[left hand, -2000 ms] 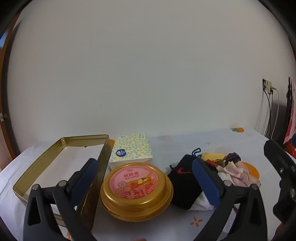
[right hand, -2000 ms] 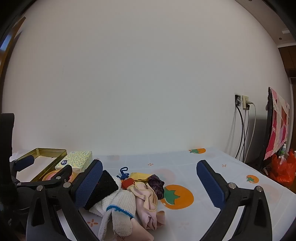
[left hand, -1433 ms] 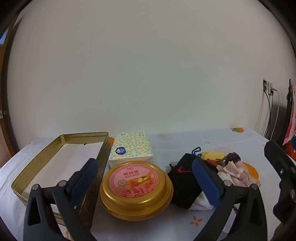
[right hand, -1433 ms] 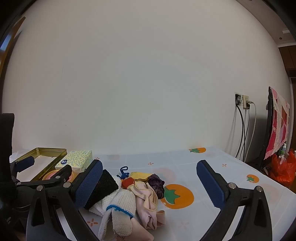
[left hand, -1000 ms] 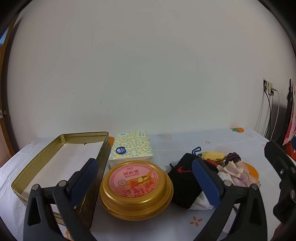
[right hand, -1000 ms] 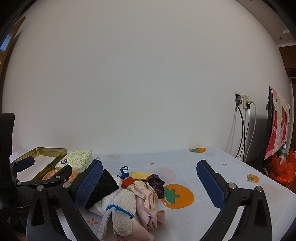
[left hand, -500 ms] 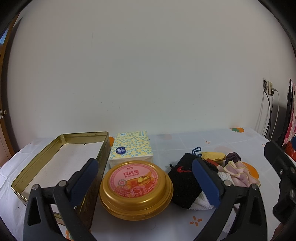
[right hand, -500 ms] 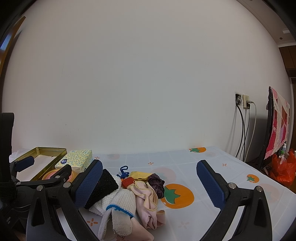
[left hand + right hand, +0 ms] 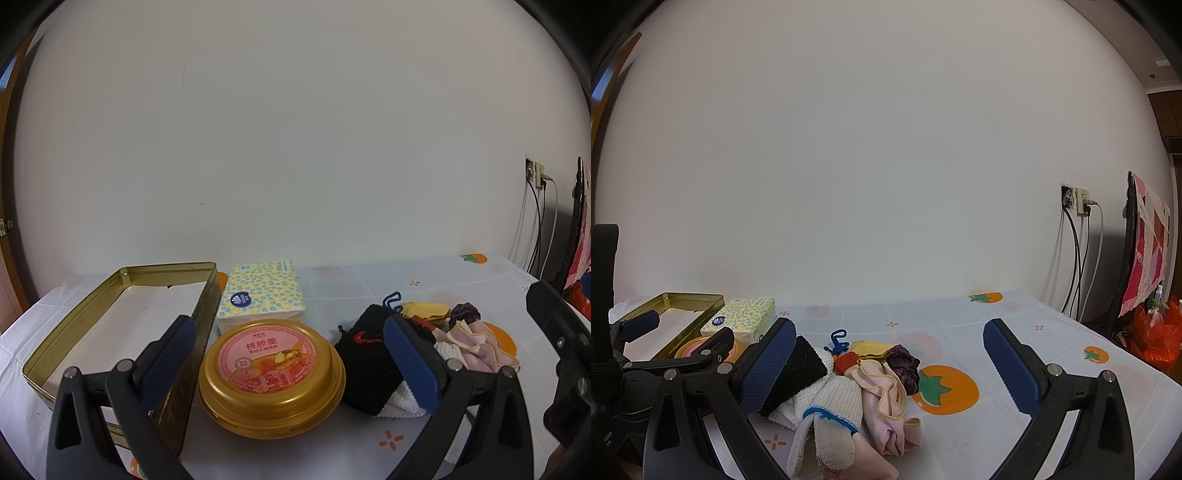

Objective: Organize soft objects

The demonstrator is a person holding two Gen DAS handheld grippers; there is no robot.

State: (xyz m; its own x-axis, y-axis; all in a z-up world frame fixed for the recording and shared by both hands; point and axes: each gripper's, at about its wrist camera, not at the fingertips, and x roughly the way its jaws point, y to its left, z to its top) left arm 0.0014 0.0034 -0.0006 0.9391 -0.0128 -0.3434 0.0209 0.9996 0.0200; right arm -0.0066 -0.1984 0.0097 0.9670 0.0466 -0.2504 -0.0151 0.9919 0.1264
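Left gripper [image 9: 288,363]: jaws spread wide, holding nothing, poised low over the table [image 9: 369,288]. Between its blue pads [image 9: 410,362] sits a round gold tub [image 9: 271,376] with a pink label. The left pad lines up with the near wall of an open gold tin [image 9: 66,347], which stands just left of the tub. A tissue pack [image 9: 262,295] lies behind the tub, touching or nearly touching the tin.

Right gripper [image 9: 886,365]: jaws likewise wide apart and empty. The soft pile lies inside its span, toward the left pad.

Pile contents, as far as they can be told apart: a black knit piece [image 9: 798,373] on a white one, a white glove [image 9: 831,417] with a blue band, a pink cloth [image 9: 886,406], a yellow item [image 9: 868,349], a purple scrunchie [image 9: 905,363] and a blue cord [image 9: 838,341]. All touch or overlap. The glove and pink cloth run lengthwise toward the camera.

Governing relation: the pile lies right of the tub and well apart from the tin, presumably the destination. The right gripper faces the pile directly; the left has only the pile's black edge [image 9: 365,358] behind its right pad. Judgement: the right gripper is better placed to pick, and a transfer would run leftward across the tub. Nothing soft is yet in the tin.
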